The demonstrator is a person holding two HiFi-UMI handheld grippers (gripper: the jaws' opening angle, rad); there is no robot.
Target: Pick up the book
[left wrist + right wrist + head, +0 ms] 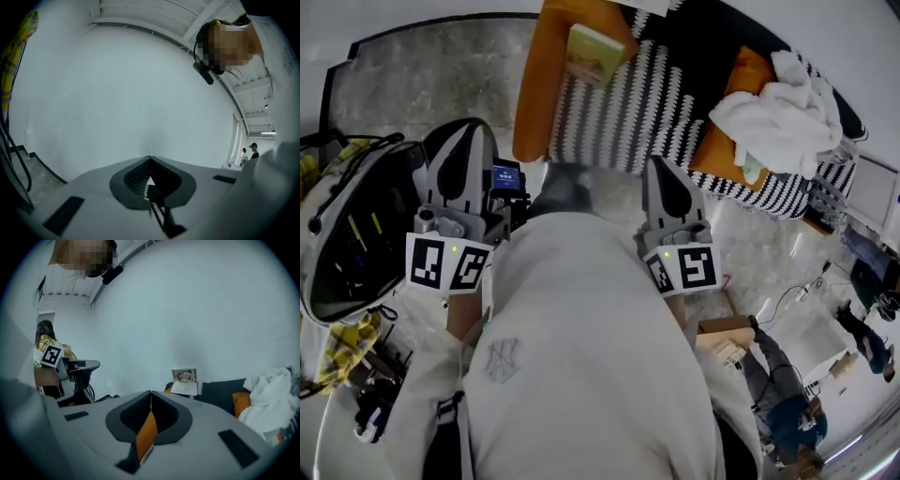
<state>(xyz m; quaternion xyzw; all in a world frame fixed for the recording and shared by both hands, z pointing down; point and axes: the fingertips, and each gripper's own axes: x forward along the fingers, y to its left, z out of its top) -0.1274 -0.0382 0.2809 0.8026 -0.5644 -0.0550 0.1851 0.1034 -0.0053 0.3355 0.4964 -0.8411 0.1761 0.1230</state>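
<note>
Book (pixel 593 53) lies well beyond left tongs (pixel 462 127) and right tongs (pixel 660 166) — both closed.

I see a pale yellow-green paperback book (pixel 593 53), orange padded cushion (pixel 534 98), black-and-white zigzag woven blanket (pixel 614 112), white crumpled cloth (pixel 773 117); my white cotton sweatshirt (pixel 581 356).

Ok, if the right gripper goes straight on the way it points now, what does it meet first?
Probably the striped sofa cover, close to the book; depth is unclear, so it may fall short.
</note>
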